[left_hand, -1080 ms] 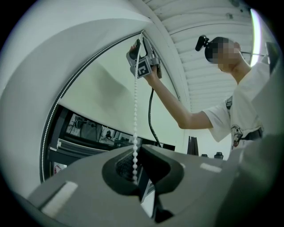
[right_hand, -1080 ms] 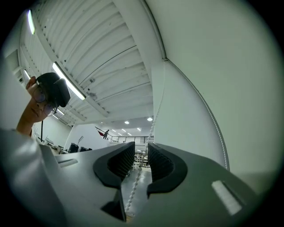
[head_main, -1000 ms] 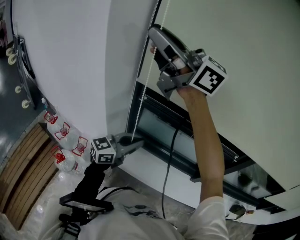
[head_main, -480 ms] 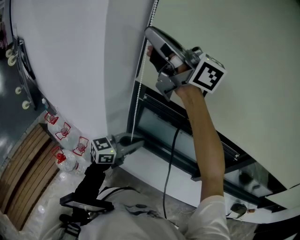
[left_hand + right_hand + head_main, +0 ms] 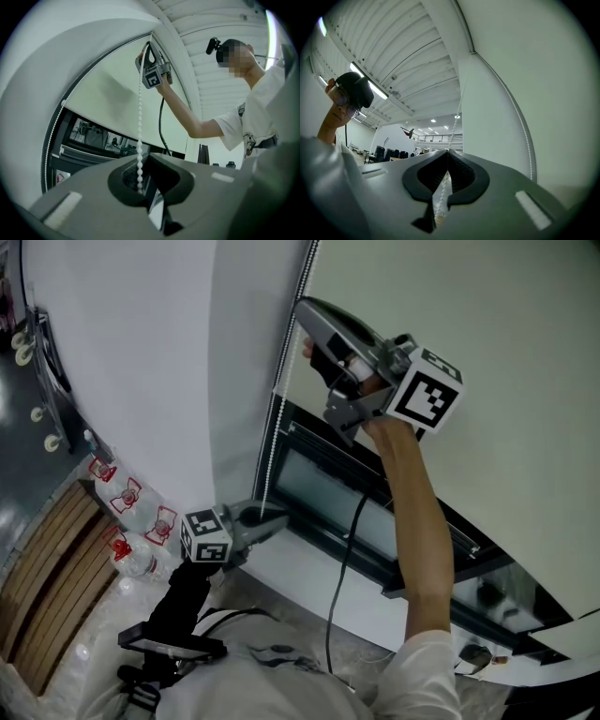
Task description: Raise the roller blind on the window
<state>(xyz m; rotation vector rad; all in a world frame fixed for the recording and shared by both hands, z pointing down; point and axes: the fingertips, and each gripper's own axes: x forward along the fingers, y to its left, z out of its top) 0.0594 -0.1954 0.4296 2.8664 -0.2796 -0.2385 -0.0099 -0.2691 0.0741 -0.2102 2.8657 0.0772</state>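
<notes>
Resting on the floor by the wall, clear bottles [image 5: 127, 502] with red labels show only in the head view; what is in them I cannot tell; the right gripper [image 5: 302, 307] is closed on the bead chain [image 5: 278, 409] high beside the roller blind [image 5: 487, 343]; the left gripper [image 5: 279, 522] pinches the same chain lower, before the window [image 5: 323, 486].

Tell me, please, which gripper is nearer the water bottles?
Left. The left gripper holds the chain low, near the bottles; the right gripper's jaws are closing on it high up.
</notes>
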